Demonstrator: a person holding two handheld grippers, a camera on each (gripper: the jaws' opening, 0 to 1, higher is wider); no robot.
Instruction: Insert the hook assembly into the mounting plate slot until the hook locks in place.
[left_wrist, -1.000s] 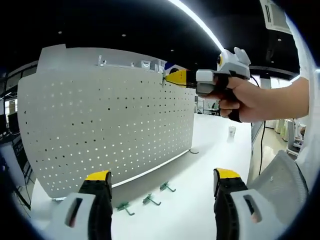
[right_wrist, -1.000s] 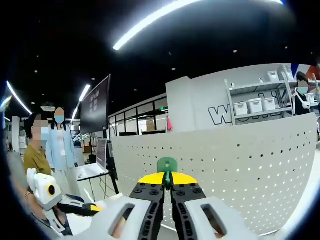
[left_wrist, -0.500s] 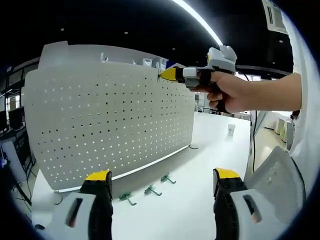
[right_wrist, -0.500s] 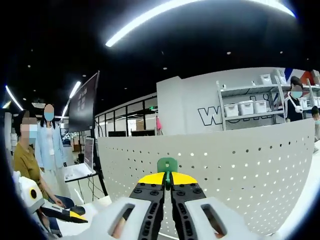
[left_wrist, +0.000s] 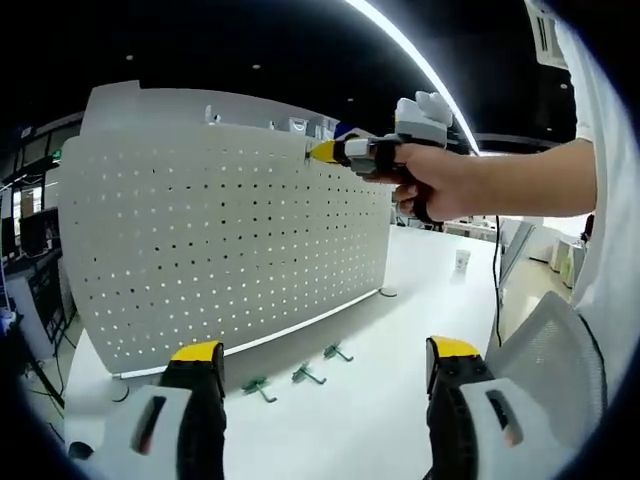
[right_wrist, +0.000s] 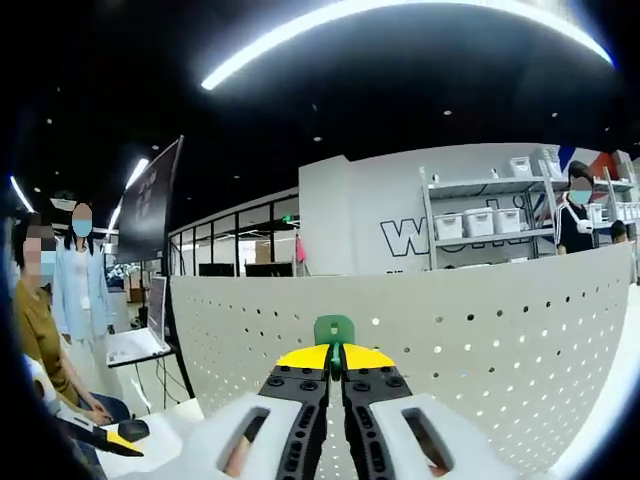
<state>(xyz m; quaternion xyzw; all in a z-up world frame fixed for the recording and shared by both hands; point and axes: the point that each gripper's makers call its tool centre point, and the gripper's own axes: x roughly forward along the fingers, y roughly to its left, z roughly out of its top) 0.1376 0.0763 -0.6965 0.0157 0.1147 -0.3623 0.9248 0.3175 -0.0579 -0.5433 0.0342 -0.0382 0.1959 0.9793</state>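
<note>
- Green hook (right_wrist: 334, 328), small, looks light and stiff; pinched at its tab between the right gripper (right_wrist: 335, 356)'s closed tips.
- Sits at the pegboard (left_wrist: 220, 250)'s top edge.
- Spare hooks (left_wrist: 307, 375) lie at the pegboard's foot.
- Left gripper (left_wrist: 315, 352) wide open, empty, near those.

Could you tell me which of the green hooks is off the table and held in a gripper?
The green plastic hook pinched in the right gripper, at the white pegboard's top edge; three others lie on the white table.
</note>
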